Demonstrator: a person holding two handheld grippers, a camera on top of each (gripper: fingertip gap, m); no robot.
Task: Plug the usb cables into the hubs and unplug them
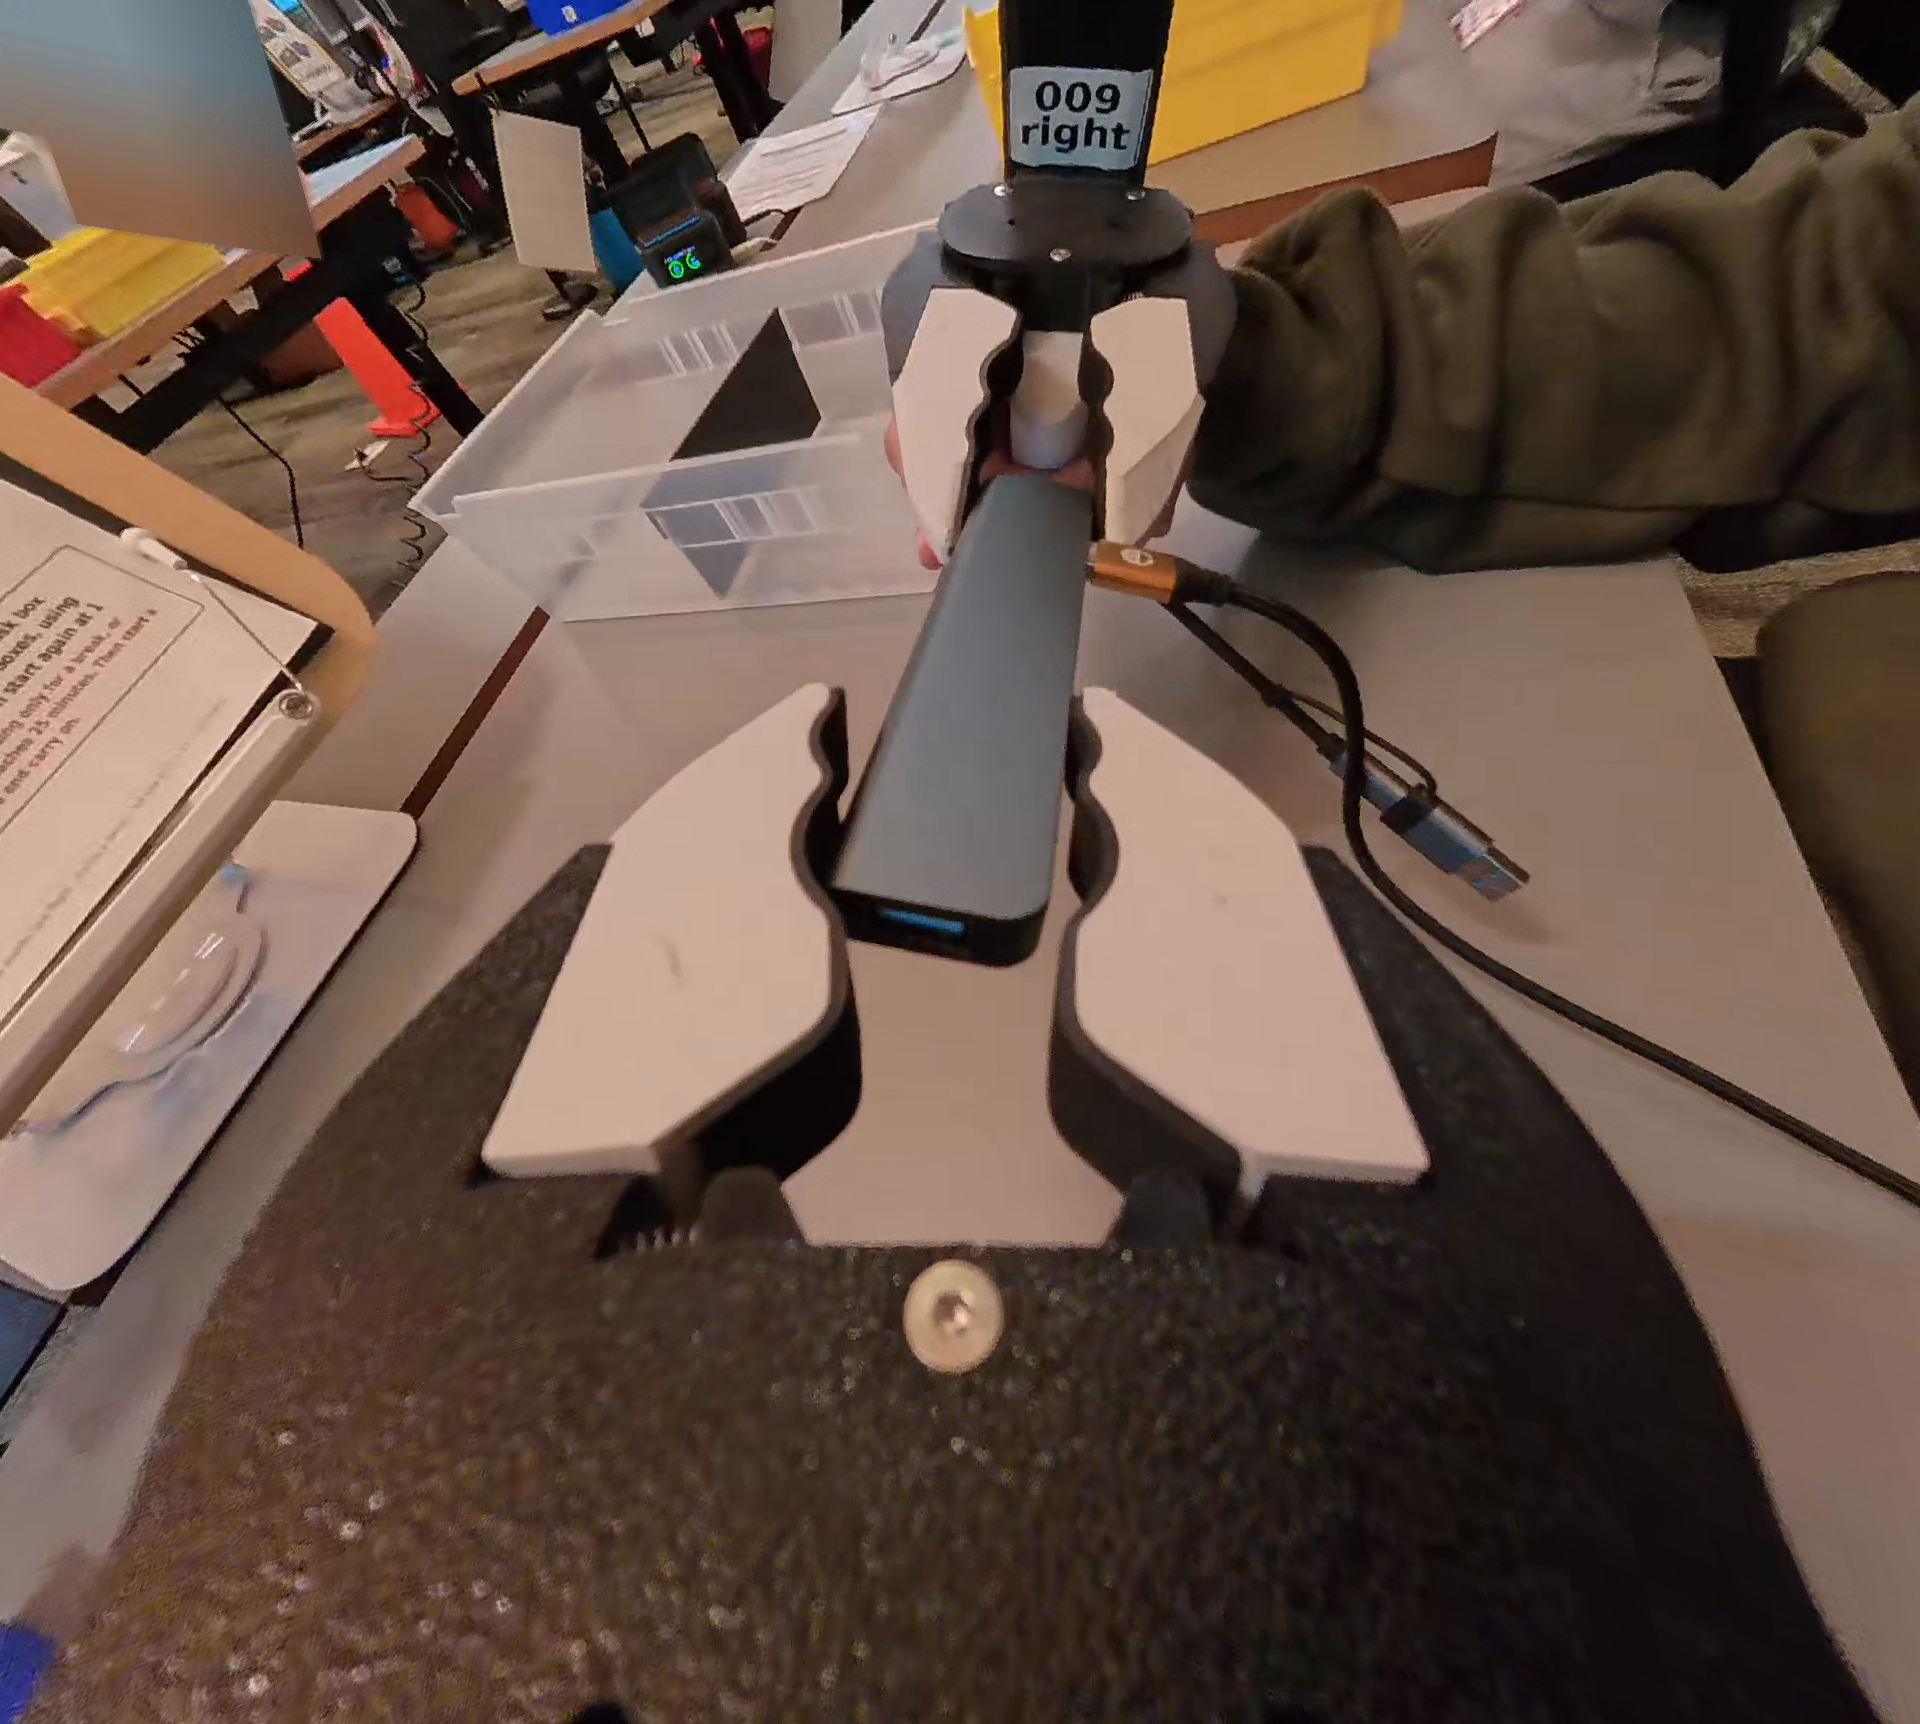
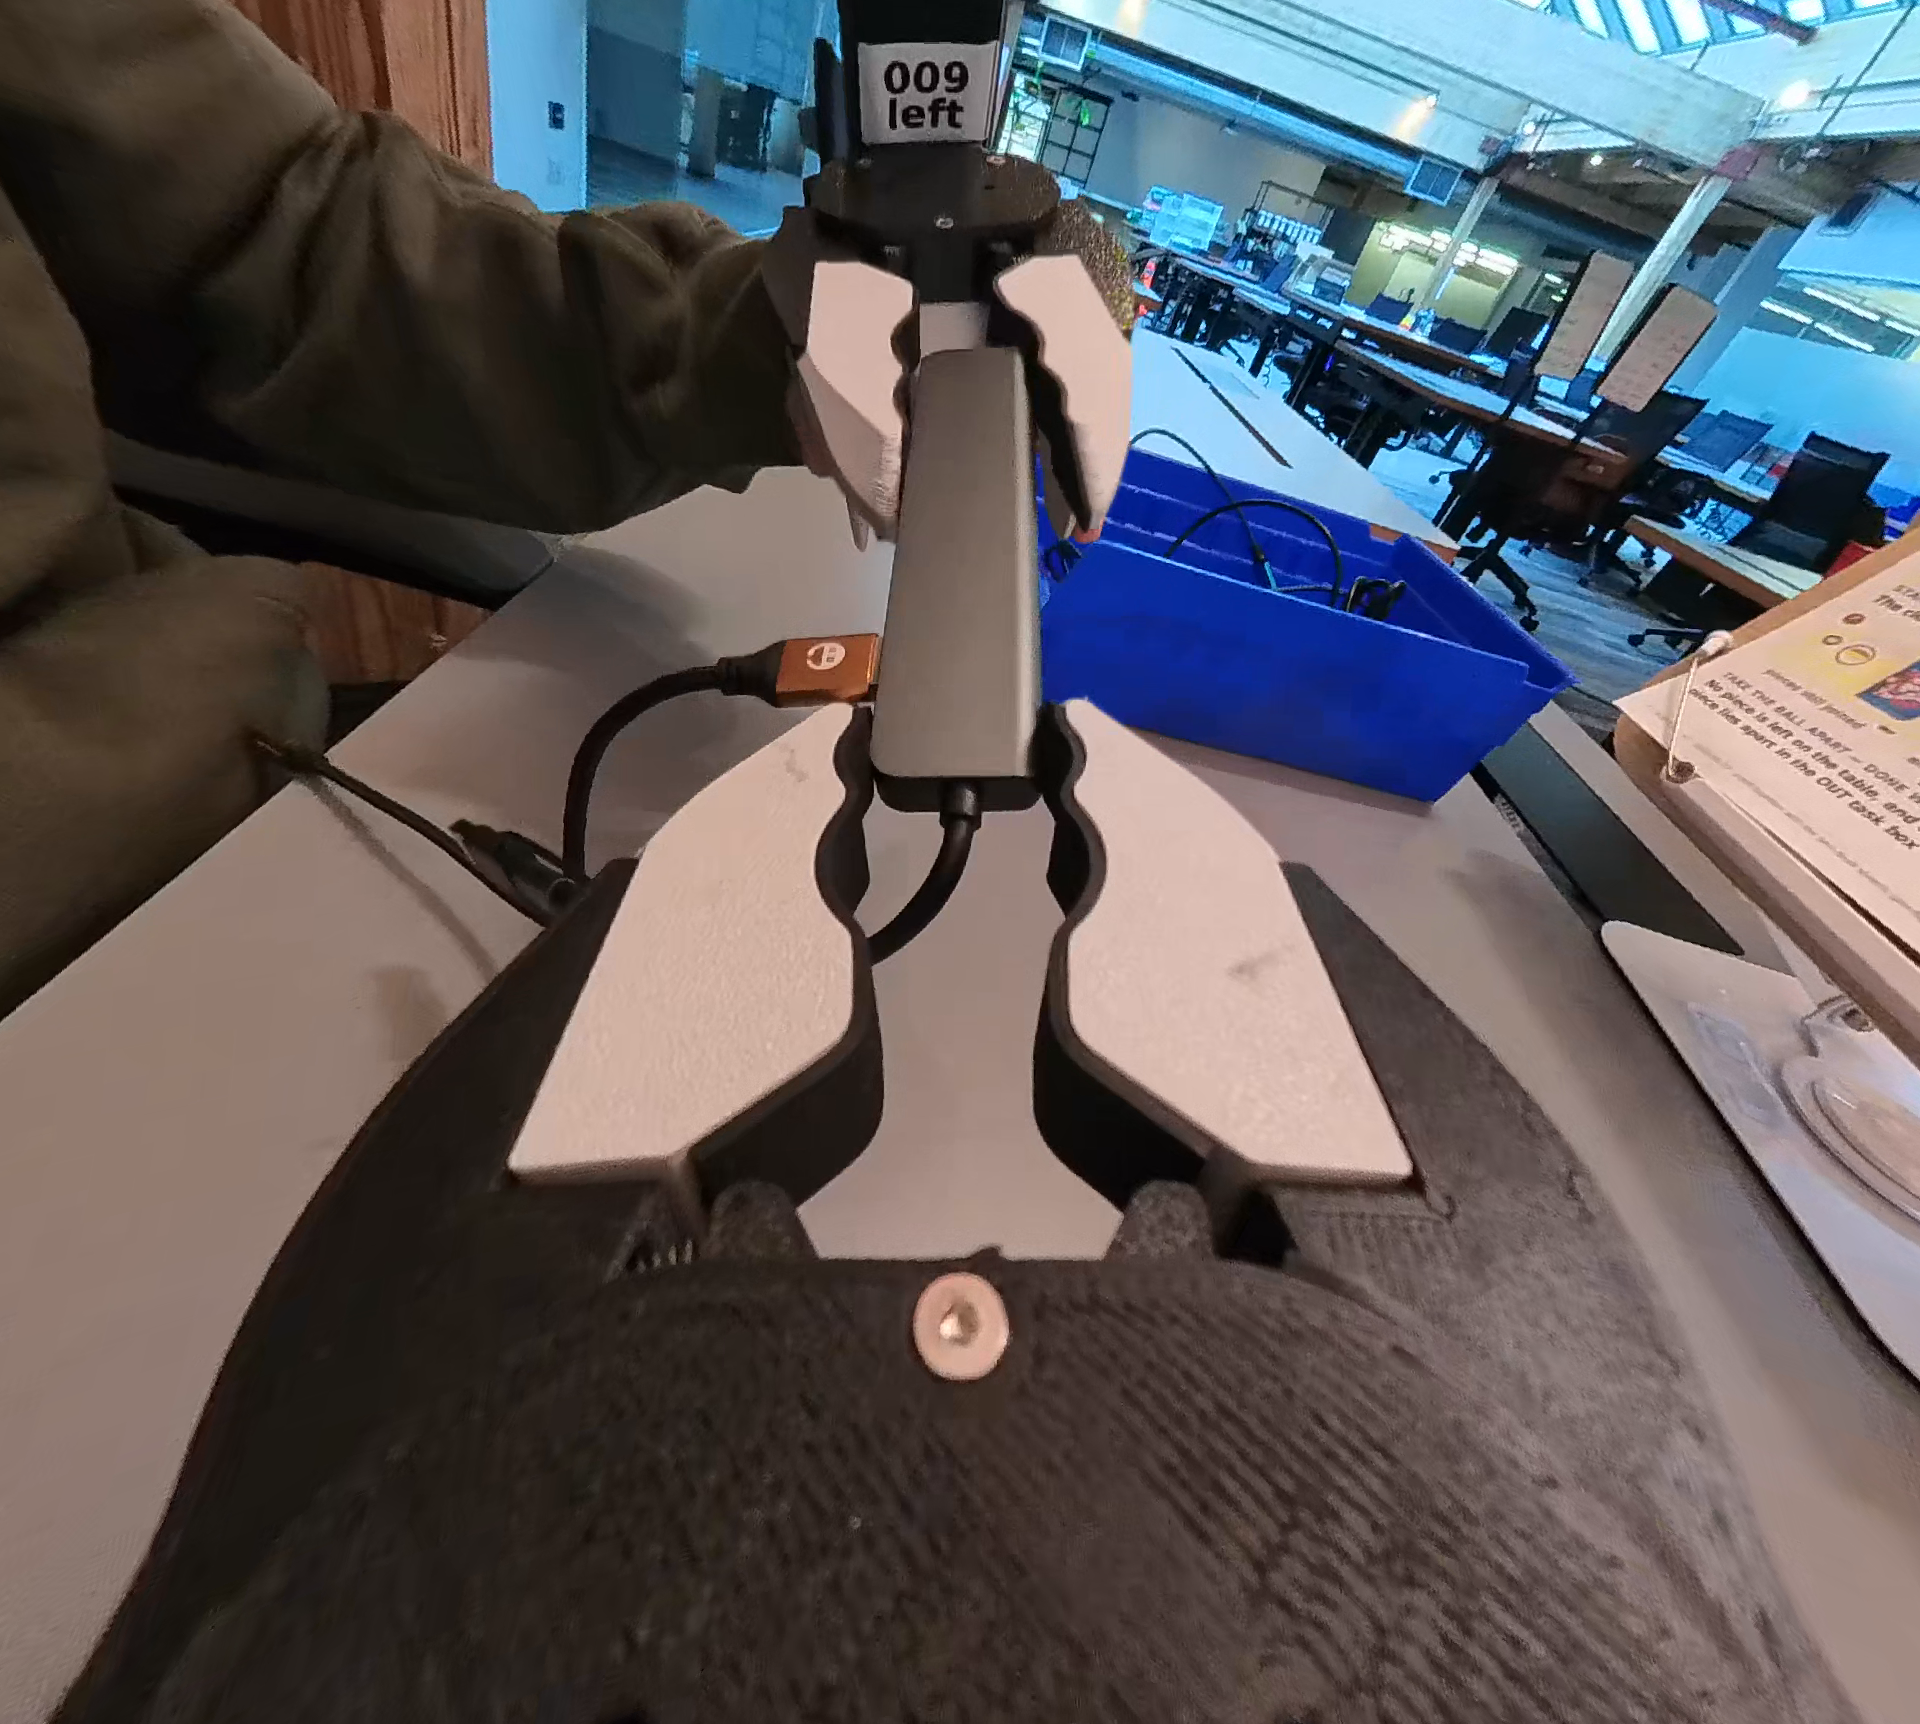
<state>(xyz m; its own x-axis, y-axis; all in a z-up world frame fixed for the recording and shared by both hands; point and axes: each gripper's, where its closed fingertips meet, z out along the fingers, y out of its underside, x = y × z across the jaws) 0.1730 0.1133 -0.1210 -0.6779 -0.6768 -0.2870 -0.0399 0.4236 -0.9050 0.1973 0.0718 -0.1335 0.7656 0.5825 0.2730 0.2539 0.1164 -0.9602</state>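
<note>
A grey table in an open workshop fills both views, with rows of desks behind. A slim grey USB hub is held above the tabletop between the two grippers, its long axis running straight up the middle of each frame from one gripper to the other. In the left wrist view the left gripper is closed on the near end, where a blue port faces the camera, while the right gripper at centre top clamps the far end. In the right wrist view the hub's own black lead leaves the near end between the fingers. An orange-shelled plug sits in the hub's side, pointing across its length, and its black cable droops to the table. A clear tray stands at centre left, and a blue bin at centre right of the right wrist view
</note>
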